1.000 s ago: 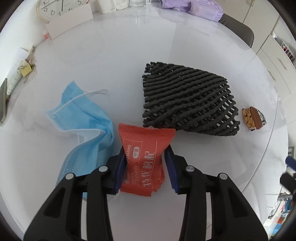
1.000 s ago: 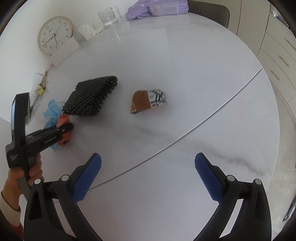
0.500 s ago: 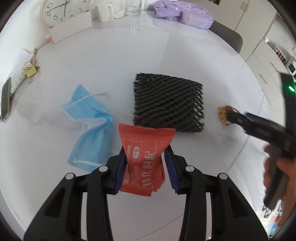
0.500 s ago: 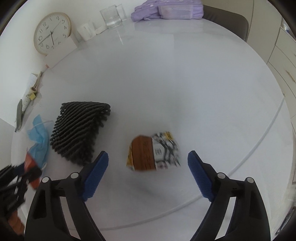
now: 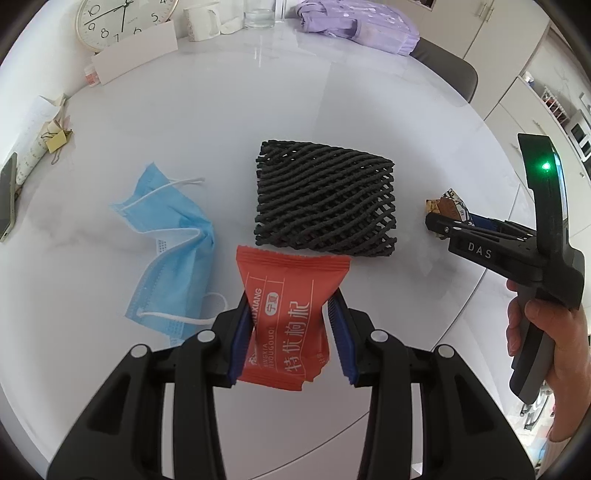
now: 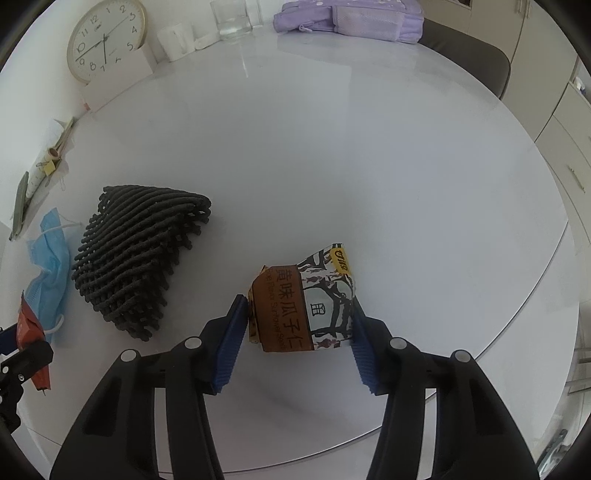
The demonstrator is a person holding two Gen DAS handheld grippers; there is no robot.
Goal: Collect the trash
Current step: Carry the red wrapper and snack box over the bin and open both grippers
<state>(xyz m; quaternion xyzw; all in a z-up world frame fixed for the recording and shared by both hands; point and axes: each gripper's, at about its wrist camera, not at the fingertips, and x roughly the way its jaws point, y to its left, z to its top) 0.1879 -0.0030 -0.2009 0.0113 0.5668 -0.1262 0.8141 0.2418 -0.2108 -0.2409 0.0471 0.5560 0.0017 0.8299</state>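
My left gripper (image 5: 291, 328) is shut on a red snack wrapper (image 5: 290, 306) and holds it above the white round table (image 5: 258, 92). Behind it lie a blue face mask (image 5: 173, 236) and a black foam fruit net (image 5: 325, 203). My right gripper (image 6: 297, 334) has its blue pads touching both sides of a brown and white sunflower-seed packet (image 6: 303, 302) that rests on the table. The right gripper also shows in the left wrist view (image 5: 443, 225), at the packet (image 5: 445, 206). The net (image 6: 140, 254), mask (image 6: 48, 258) and red wrapper (image 6: 31, 332) show at the left of the right wrist view.
At the table's far edge stand a clock (image 5: 118, 18), a white card (image 5: 136, 59), cups and a glass (image 5: 258, 14), and a purple bag (image 5: 358, 26). Papers with clips (image 5: 40, 136) and a phone (image 5: 7, 199) lie at the left. A chair (image 6: 469, 55) stands behind.
My left gripper has lifted the red wrapper up off the table. My right gripper has moved forward to the seed packet and closed its pads onto it.
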